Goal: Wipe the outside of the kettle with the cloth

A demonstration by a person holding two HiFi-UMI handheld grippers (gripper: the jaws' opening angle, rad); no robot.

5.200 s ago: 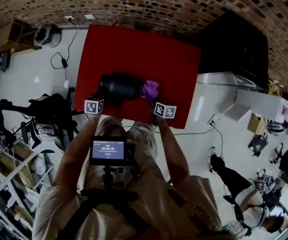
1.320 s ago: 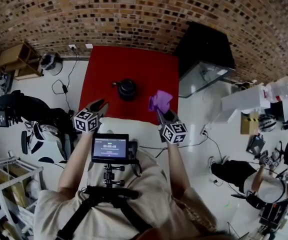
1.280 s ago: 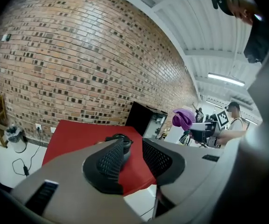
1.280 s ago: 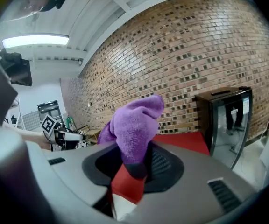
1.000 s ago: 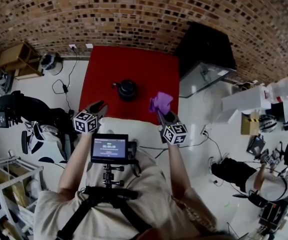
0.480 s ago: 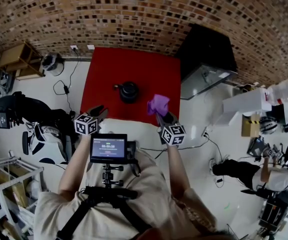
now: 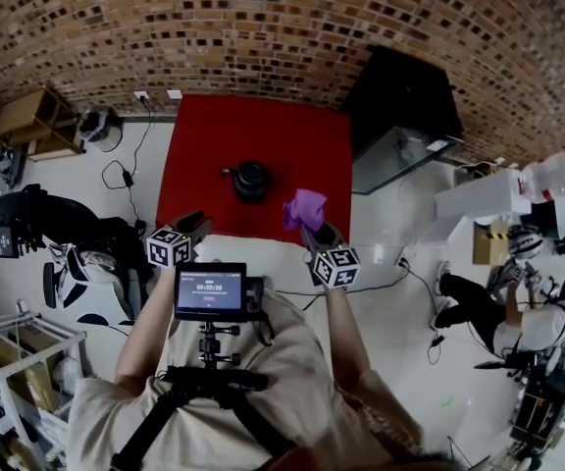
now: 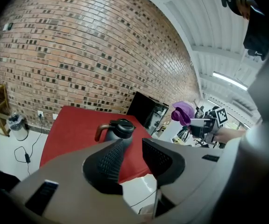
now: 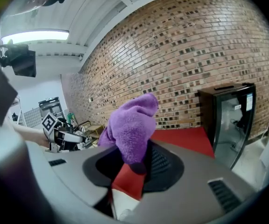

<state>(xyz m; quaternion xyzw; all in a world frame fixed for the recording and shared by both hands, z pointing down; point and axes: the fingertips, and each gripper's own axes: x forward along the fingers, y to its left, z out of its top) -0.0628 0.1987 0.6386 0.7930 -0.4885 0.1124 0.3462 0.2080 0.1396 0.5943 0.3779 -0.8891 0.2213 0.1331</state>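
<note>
A dark kettle [image 7: 250, 180] stands upright, handle to the left, near the middle of the red table [image 7: 302, 145]. Both grippers hang short of the table's near edge, well apart from the kettle. My left gripper [image 7: 196, 226] is open with nothing between its jaws; in the left gripper view the kettle [image 8: 118, 129] shows beyond its fingertips [image 8: 107, 158]. My right gripper [image 7: 312, 232] is shut on the purple cloth [image 7: 305, 209], which bunches up above the jaws [image 9: 132, 125]. The left gripper view also catches the cloth [image 8: 183, 112] at the right.
A black cabinet with a glass door [image 7: 405, 101] stands right of the table, against the brick wall. A wooden shelf [image 7: 27, 116] and floor cables [image 7: 126, 126] lie to the left, dark equipment [image 7: 57, 224] nearer. A person [image 7: 498, 312] is at the right.
Five seconds ago both grippers were at the kettle on the table; now I stand back from it. Over the last second the left gripper sank a little and the cloth drifted slightly left.
</note>
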